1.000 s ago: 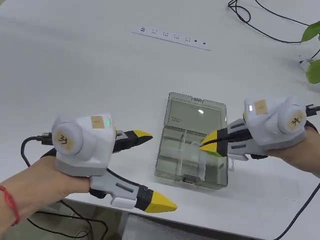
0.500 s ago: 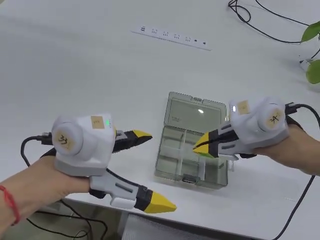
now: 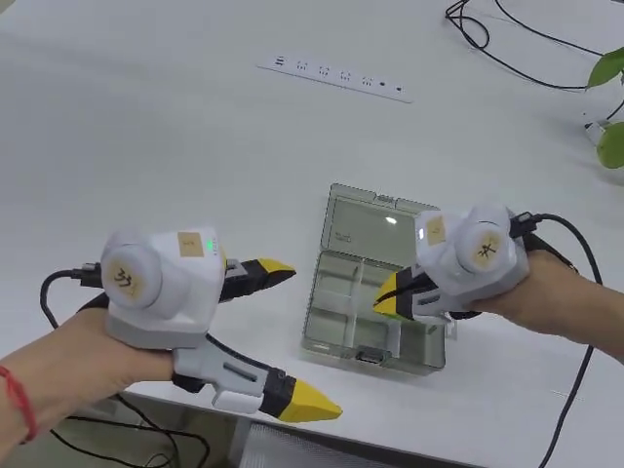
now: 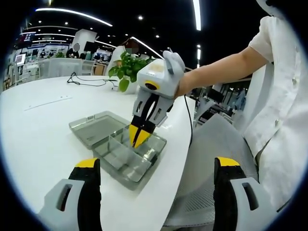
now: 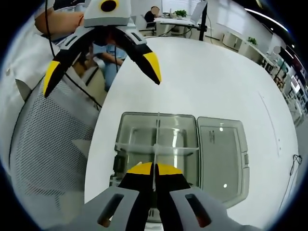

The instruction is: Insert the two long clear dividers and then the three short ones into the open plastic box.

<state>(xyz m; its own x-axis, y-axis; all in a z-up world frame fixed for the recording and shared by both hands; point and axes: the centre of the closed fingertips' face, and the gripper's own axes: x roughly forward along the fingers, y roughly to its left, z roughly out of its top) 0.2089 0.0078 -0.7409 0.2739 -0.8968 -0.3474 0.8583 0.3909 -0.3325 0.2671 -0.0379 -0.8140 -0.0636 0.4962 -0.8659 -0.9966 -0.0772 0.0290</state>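
Observation:
The clear plastic box (image 3: 327, 317) lies open on the white table, its lid (image 3: 375, 229) flat behind it. My right gripper (image 3: 388, 291) hovers low over the tray, shut on a thin clear divider (image 5: 156, 144) that I see edge-on, reaching down into the box (image 5: 132, 132). Another clear divider (image 5: 173, 149) stands crosswise in the tray. My left gripper (image 3: 292, 336) hangs open and empty to the left of the box, near the table's front edge. In the left gripper view, the right gripper (image 4: 138, 134) points down into the box (image 4: 113, 156).
A white power strip (image 3: 336, 74) lies far back on the table. Black cables (image 3: 507, 39) and a green plant (image 3: 609, 97) sit at the back right. The table's front edge (image 3: 390, 444) runs just below the box. A person's white sleeve (image 4: 284, 72) is at the right.
My right gripper has moved left and lower with the divider, from the box's right side to over the tray. The left gripper has stayed almost still.

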